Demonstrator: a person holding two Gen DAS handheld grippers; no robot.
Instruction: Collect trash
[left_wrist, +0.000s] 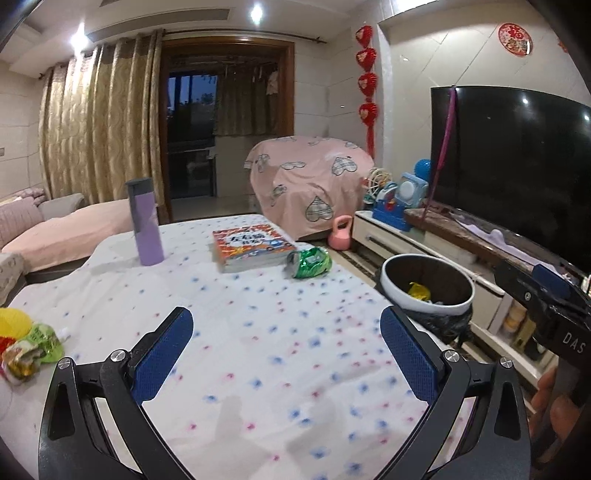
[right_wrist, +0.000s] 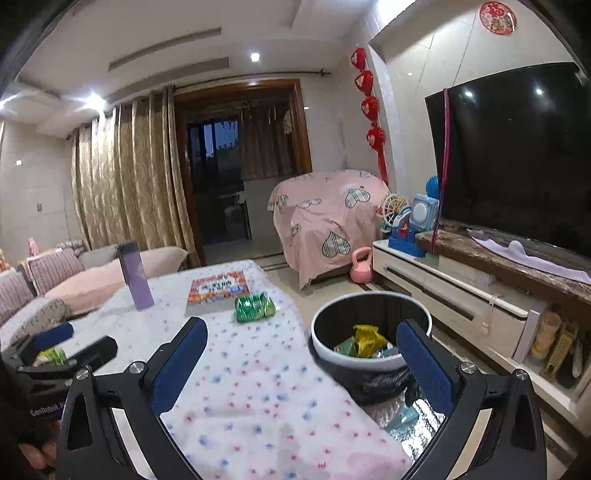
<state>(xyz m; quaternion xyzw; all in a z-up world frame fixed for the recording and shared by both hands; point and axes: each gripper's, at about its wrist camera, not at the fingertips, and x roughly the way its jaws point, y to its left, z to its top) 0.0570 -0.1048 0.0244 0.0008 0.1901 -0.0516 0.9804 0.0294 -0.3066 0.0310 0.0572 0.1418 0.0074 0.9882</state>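
Both grippers hover with jaws wide and empty: left gripper (left_wrist: 286, 345), right gripper (right_wrist: 301, 354). Green wrapper (left_wrist: 309, 263) lies on the bench (left_wrist: 258, 332) beside the bin (right_wrist: 369, 332).

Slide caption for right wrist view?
Open right gripper above floral table, trash bin beside it, green wrapper uncollected.

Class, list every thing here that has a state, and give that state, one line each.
Left gripper: open, empty.
Right gripper: open, empty.
Bin: uncovered, wrappers inside.
Green wrapper: crumpled, on table.
Bottle: upright, capped.
Book: closed, flat.
TV: off.
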